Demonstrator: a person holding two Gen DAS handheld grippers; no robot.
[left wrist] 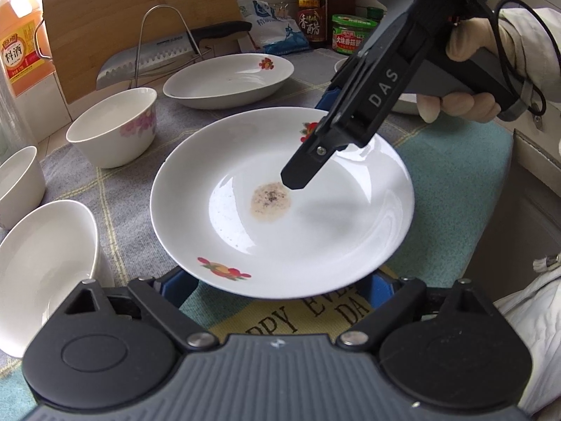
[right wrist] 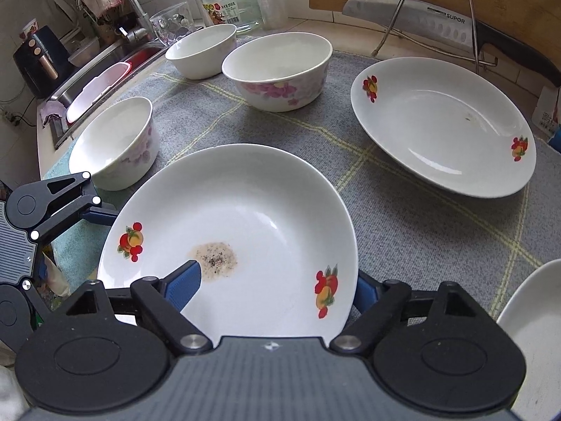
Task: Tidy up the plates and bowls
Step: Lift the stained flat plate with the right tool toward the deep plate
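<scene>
A white fruit-print plate (left wrist: 280, 210) (right wrist: 245, 210) with a brown speckled stain lies on the grey checked mat (right wrist: 403, 228). My left gripper (left wrist: 282, 286) stands open, its blue fingers (right wrist: 100, 215) reaching under the plate's near rim. My right gripper (right wrist: 277, 280) (left wrist: 308, 140) straddles the opposite rim, wide open. One of its blue pads (right wrist: 186, 284) is over the plate's inside near the stain, and the other is outside the rim. A second fruit-print plate (right wrist: 441, 126) (left wrist: 228, 79) lies beyond. Three flowered white bowls (right wrist: 277, 70) (right wrist: 201, 51) (right wrist: 115, 144) stand on the mat.
A cleaver (right wrist: 413, 17) rests on a wire rack against a wooden cutting board (left wrist: 133, 10). Bottles and jars (left wrist: 312, 10) line the back wall. A sink (right wrist: 105, 70) lies past the bowls. Another white dish (right wrist: 533, 333) sits at the right, and a gloved hand (left wrist: 466, 101) holds the right gripper.
</scene>
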